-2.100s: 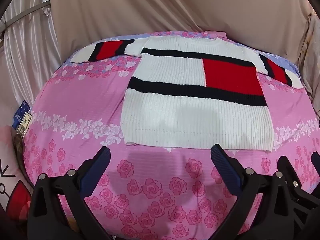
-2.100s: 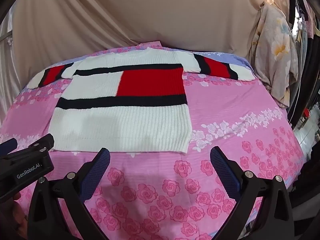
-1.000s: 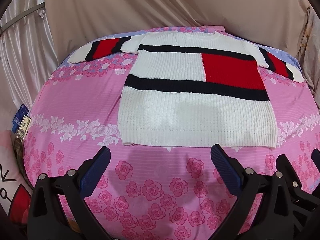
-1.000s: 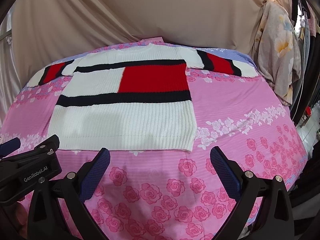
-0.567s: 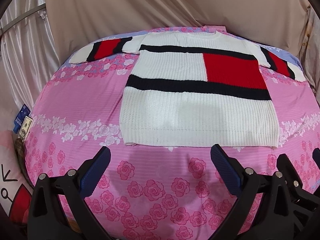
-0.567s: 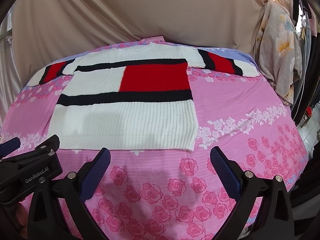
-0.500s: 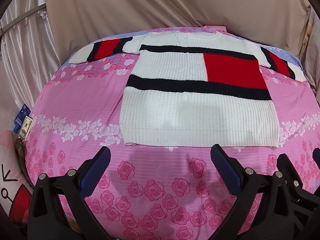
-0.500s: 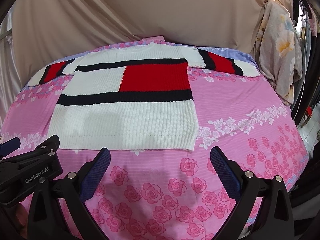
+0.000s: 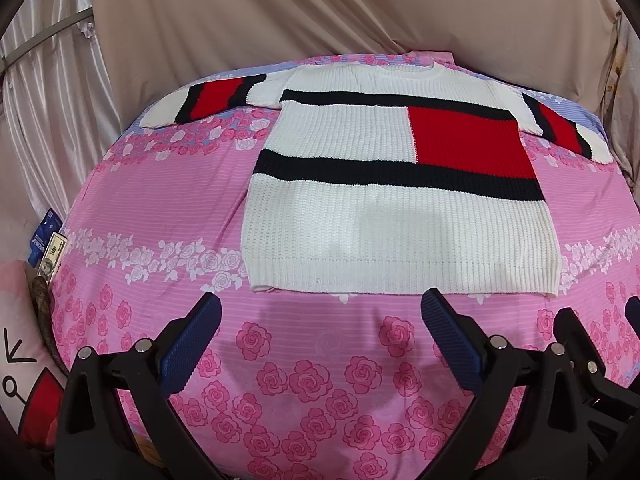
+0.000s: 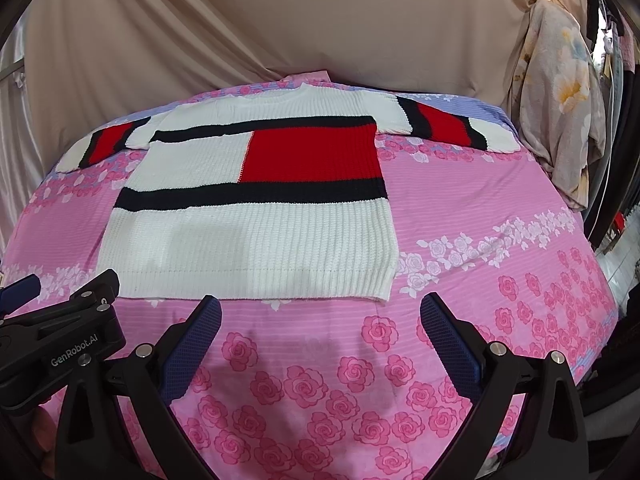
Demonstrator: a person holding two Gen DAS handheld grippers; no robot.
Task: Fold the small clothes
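Observation:
A white knit sweater [image 9: 396, 232] with black bands and a red block lies flat on the pink rose bedsheet [image 9: 304, 380], both sleeves spread out to the sides. It also shows in the right wrist view [image 10: 248, 248]. My left gripper [image 9: 320, 320] is open and empty, hovering just short of the sweater's hem. My right gripper [image 10: 320, 320] is open and empty, near the hem's right corner. The left gripper's body [image 10: 60, 344] shows at the lower left of the right wrist view.
Beige curtains [image 9: 320, 12] hang behind the bed. A floral garment [image 10: 560, 100] hangs at the right. A pillow [image 9: 20, 360] and some cards [image 9: 46, 244] lie at the bed's left edge. The bed drops off at the right side [image 10: 600, 280].
Both grippers have crept slightly forward toward the sweater's hem. The sweater has not moved. Both stay open.

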